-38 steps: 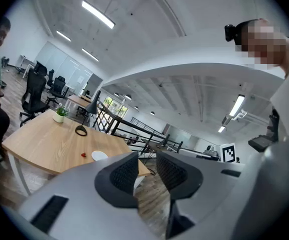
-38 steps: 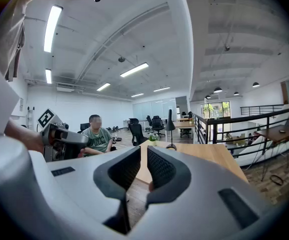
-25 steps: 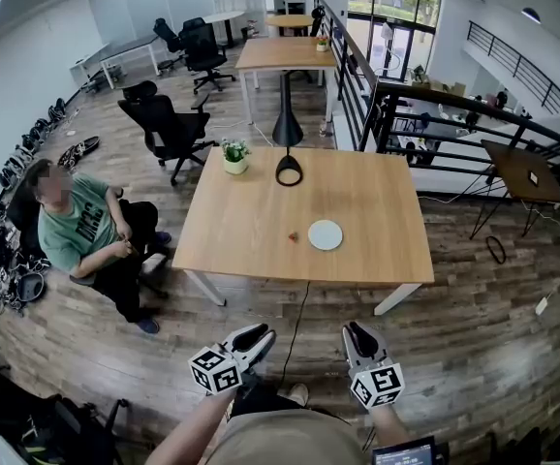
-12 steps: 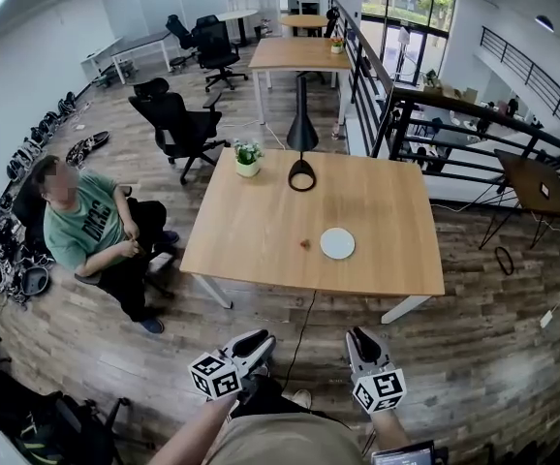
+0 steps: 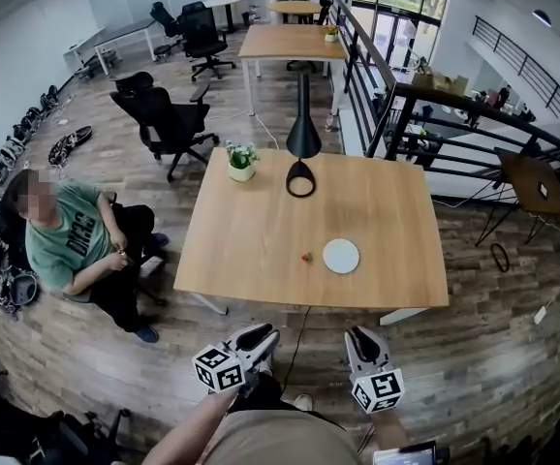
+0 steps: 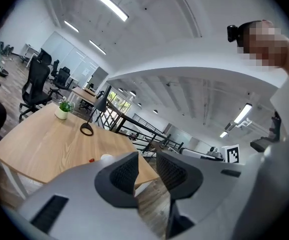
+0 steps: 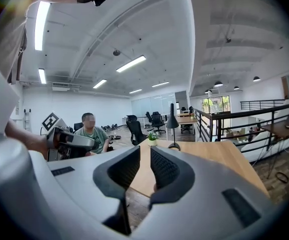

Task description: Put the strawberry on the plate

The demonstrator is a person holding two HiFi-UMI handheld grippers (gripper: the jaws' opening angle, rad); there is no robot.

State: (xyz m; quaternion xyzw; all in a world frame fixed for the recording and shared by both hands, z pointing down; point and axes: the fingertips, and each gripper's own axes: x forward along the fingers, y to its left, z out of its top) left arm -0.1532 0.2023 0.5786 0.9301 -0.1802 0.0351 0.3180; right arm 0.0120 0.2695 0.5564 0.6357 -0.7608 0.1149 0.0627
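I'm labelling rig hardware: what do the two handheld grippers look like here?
Both the left gripper and right gripper have pale grey moulded bodies, black ribbed pads, and a white cube with black square markers. The person wears a beige top.

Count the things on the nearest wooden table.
4: a strawberry near the front edge, a white plate just right of it, a black lamp at the far edge, a potted plant left of the lamp. Nothing seems hidden.
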